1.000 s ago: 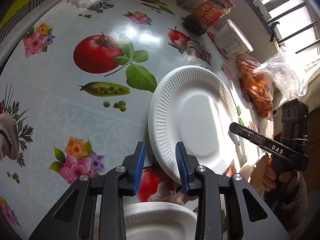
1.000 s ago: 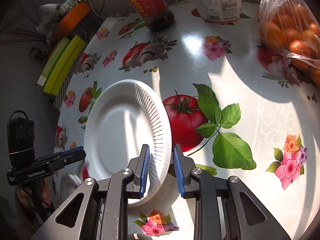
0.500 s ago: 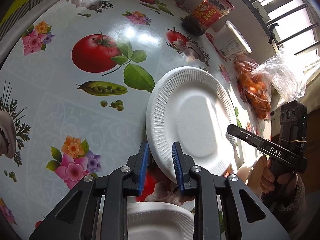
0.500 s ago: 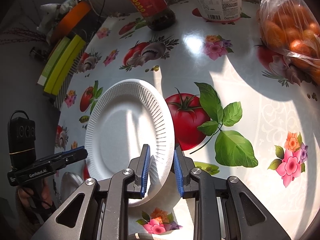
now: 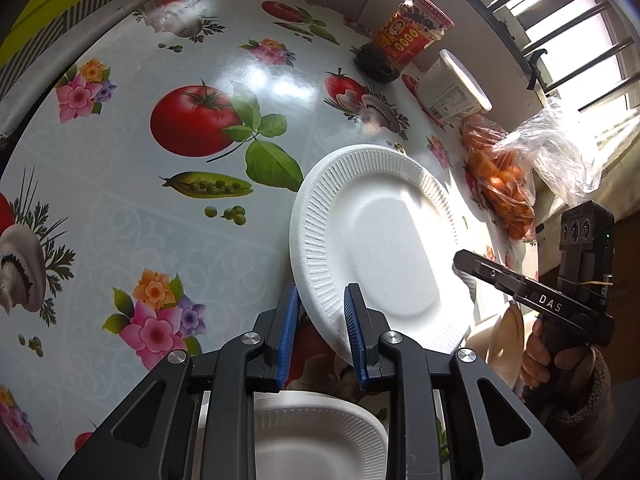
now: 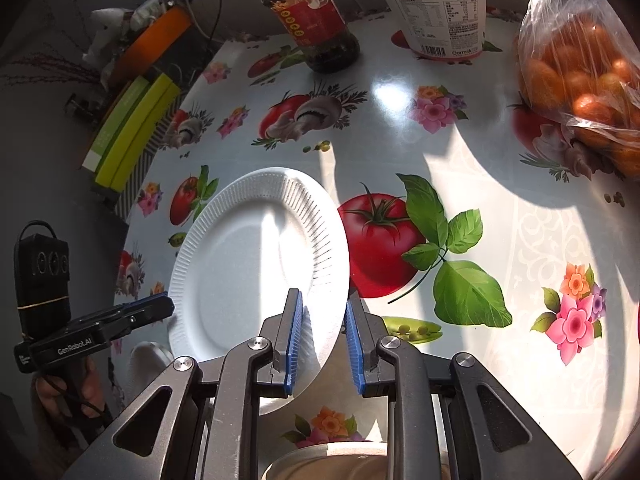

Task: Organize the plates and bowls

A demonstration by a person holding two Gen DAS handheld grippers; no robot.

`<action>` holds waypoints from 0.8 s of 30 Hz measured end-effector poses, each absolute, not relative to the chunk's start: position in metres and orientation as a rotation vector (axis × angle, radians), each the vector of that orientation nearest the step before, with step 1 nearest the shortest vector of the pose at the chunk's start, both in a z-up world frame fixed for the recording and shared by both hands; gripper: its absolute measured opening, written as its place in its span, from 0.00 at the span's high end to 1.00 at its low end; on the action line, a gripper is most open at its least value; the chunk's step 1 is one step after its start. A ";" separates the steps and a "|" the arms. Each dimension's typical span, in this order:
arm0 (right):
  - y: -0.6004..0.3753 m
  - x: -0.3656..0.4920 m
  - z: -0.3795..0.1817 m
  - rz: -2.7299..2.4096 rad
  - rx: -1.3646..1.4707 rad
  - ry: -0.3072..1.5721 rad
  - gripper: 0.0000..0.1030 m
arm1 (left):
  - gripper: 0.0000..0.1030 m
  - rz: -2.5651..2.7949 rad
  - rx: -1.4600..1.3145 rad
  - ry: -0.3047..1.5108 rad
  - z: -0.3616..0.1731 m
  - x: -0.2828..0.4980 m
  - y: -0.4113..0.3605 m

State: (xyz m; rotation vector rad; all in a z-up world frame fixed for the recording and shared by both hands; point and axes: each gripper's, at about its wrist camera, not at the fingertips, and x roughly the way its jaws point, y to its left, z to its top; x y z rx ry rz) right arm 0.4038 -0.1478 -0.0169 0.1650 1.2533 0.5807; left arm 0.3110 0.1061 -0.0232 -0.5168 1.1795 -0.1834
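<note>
Now, left tongs (image 5: 322, 334): I have narrowed them onto the plate (image 5: 376, 248) rim.
Right tongs (image 6: 322, 342): unchanged, gripping the opposite rim.
Plate: tilted above the counter (image 5: 132, 216), barely shifted.

My left claw (image 5: 322, 330) points steeply down, its 2 blue pads (image 5: 289, 336) drawn close and clamped on the near rim of the white plate (image 5: 384, 248). My right claw (image 6: 322, 340) tilts down at much the same angle, pads (image 6: 294, 340) nipping the opposite rim of that plate (so both claws carry it, tilted, between them). From the left camera my right hand (image 5: 556, 356) shows wrapped around its handle, sleeve at the wrist; from the right camera my left hand (image 6: 68, 392) grips its handle low at the edge.
</note>
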 end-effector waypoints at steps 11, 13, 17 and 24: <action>-0.146 0.396 -0.011 0.587 0.170 1.239 0.80 | 0.76 -0.179 -0.500 1.153 -0.013 0.300 0.108; -0.146 0.394 -0.009 0.588 0.172 1.236 0.80 | 0.76 -0.180 -0.500 1.147 -0.011 0.297 0.109; -0.145 0.386 -0.003 0.596 0.180 1.224 0.80 | 0.76 -0.174 -0.489 1.135 -0.006 0.291 0.111; -0.142 0.370 0.006 0.610 0.183 1.209 0.80 | 0.76 -0.171 -0.480 1.115 0.002 0.277 0.114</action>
